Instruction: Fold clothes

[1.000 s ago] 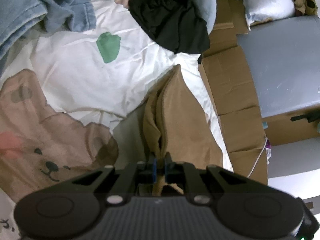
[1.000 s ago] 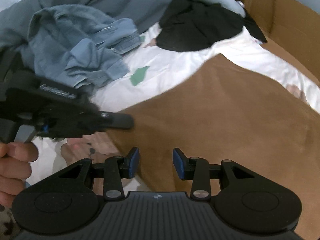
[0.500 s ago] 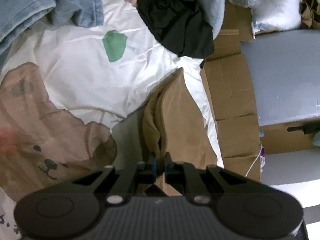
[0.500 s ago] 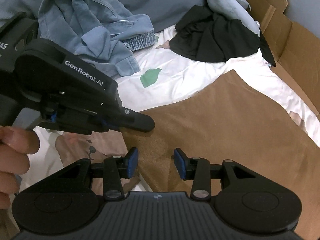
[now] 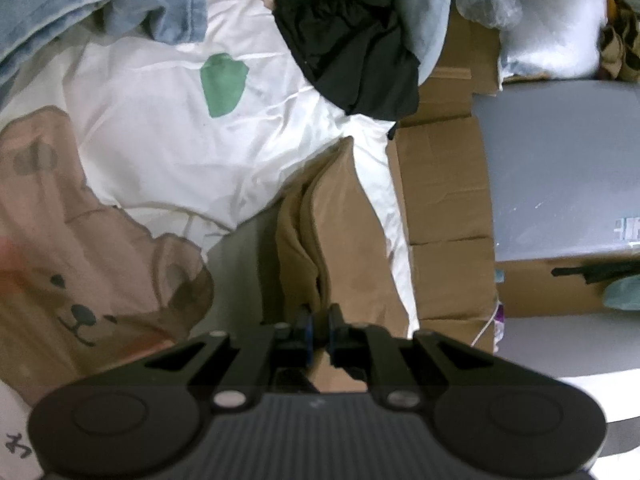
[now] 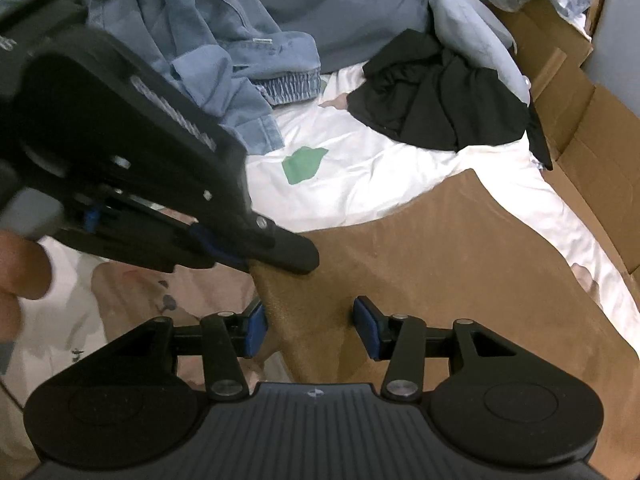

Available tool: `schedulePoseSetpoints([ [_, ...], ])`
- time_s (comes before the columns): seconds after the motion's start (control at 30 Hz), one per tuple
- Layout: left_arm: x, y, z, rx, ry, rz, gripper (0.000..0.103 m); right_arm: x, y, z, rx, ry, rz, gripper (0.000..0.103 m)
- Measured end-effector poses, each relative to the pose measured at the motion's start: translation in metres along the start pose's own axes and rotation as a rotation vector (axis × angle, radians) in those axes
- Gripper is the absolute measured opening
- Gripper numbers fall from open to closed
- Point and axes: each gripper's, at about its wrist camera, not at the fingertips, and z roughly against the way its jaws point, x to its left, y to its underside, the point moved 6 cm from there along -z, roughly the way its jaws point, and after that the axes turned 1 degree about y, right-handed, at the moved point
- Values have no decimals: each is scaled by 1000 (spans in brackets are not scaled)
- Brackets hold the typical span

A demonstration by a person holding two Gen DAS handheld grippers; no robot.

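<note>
1. Pinching a raised fold of the brown garment, the left gripper has its fingers nearly closed, with cloth between the blue pads.
2. Right gripper: fingers wide apart, gripping nothing; a lifted corner of the brown garment hangs between its pads.
3. Brown garment lies spread on the white bear-print bedsheet, its near corner pulled up to the left gripper.
4. Denim clothes are heaped at the far left; a black garment sits at the far right, next to a blue-grey cushion.
5. Flattened cardboard runs along the bed's right edge.
</note>
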Motion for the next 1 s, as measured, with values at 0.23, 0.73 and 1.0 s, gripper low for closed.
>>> schedulePoseSetpoints([
  [0.23,-4,1,-1,10,33,19,7,7,-2,-17,0,27,36,53],
  [0.73,2,-8,11,-27,-79,-88,27,-7,-1,-26,10,56,5,6],
  [1.0,13,-27,5,-36,-132,-84,47,-20,0,-13,-21,29,-56,5],
])
